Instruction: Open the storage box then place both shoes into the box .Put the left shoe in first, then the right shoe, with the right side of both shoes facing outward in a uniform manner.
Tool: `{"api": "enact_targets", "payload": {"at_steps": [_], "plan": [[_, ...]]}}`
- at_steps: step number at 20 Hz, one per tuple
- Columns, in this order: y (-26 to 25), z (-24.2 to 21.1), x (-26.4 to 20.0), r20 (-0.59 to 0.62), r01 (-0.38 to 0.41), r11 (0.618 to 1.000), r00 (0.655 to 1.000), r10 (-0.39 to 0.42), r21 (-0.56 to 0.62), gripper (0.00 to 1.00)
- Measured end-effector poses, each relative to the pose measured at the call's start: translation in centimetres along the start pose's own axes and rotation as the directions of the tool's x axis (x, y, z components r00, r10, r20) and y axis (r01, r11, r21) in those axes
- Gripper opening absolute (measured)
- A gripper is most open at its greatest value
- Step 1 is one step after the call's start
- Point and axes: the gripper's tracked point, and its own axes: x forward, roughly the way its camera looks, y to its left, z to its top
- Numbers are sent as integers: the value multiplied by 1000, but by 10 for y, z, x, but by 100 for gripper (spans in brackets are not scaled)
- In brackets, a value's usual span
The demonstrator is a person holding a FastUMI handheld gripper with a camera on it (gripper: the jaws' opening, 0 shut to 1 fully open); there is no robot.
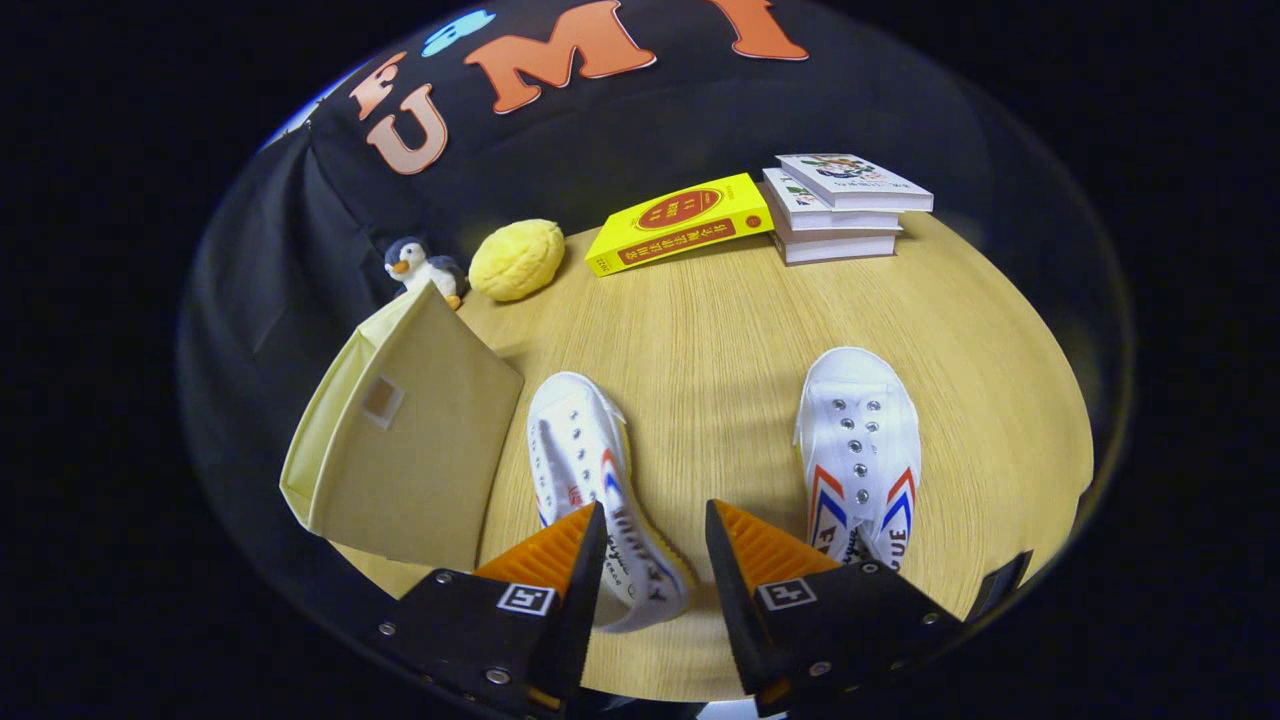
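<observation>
Pale wood-grain table (pixel 720 330), round-edged in this view, backed by black cloth booth wall (pixel 620 130) from 9 through 2 o'clock. Surface is matte, with fine grain lines and a faint shadow band across the middle.

Tongs (pixel 655 520) at 6 o'clock, fingers apart, nothing clamped between them; they hang above the table.

Storage box (pixel 405 450), beige fabric, at 8–9 o'clock by the table's edge, lid closed, small patch on its top.

Left-hand shoe (pixel 585 470), white with red and blue stripes, lies just beside the box, toe pointing away; its heel end is between the fingers and partly behind the left finger. Right-hand shoe (pixel 858 445), same pattern, sits well apart at 4 o'clock, heel partly behind the right finger.

Far side: penguin toy (pixel 425 268) and yellow lumpy ball (pixel 517 260) at 10–11 o'clock, yellow book (pixel 680 225) at 12, stack of books (pixel 840 205) at 1.
</observation>
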Motion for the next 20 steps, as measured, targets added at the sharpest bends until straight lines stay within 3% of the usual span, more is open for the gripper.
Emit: {"api": "enact_targets", "payload": {"at_steps": [1, 5, 10, 14, 18, 20], "plan": [[1, -2, 2, -14, -3, 1000, 1000, 2, -21, 64], [-2, -10, 12, -50, 21, 993, 998, -27, -113, 64], [5, -15, 31, -89, -15, 981, 996, -2, -192, 64], [7, -25, 49, -197, -95, 961, 979, 44, -258, 54], [16, -30, 53, -319, -212, 939, 940, 121, -270, 24], [15, -32, 55, -366, -242, 940, 919, 144, -240, 18]]}}
